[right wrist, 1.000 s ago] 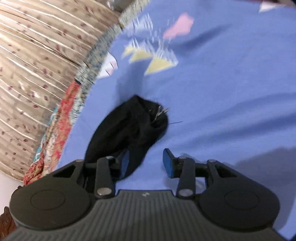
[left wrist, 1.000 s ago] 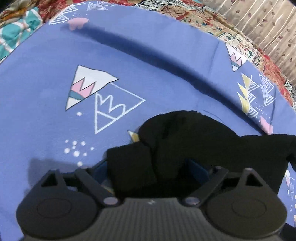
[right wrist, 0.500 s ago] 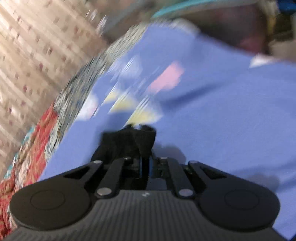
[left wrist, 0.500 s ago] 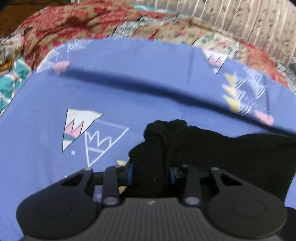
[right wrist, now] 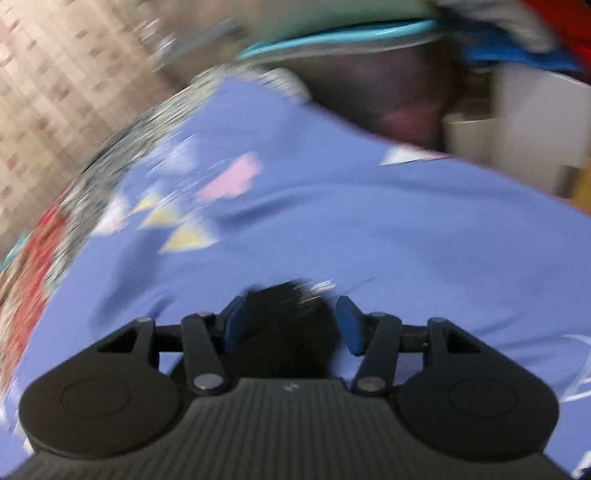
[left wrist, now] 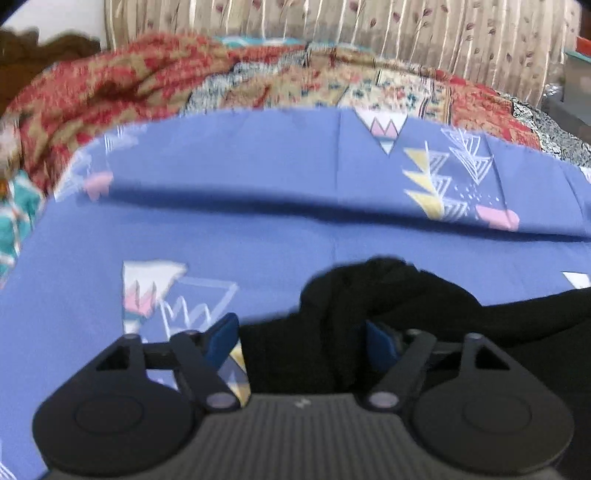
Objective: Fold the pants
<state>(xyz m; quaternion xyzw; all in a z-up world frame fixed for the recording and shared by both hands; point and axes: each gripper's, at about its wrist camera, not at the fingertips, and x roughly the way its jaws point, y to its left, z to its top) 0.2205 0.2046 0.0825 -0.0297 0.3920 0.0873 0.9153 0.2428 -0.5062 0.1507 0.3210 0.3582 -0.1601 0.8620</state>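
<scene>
The black pants [left wrist: 388, 306] lie bunched on the blue patterned sheet [left wrist: 258, 229], running off to the right in the left wrist view. My left gripper [left wrist: 301, 336] is open, its blue pads spread on either side of the bunched black cloth. In the blurred right wrist view, my right gripper [right wrist: 290, 325] is open too, with a clump of the black pants [right wrist: 288, 325] lying between its pads.
A red and tan patterned quilt [left wrist: 184, 74] lies beyond the sheet's far edge, with a beige curtain [left wrist: 406, 33] behind it. In the right wrist view, the sheet's edge and a turquoise-rimmed object [right wrist: 332, 33] show at the top.
Both grippers were shut on the black cloth half a second ago and have now opened. Both views have tilted up, showing more of the far edge.
</scene>
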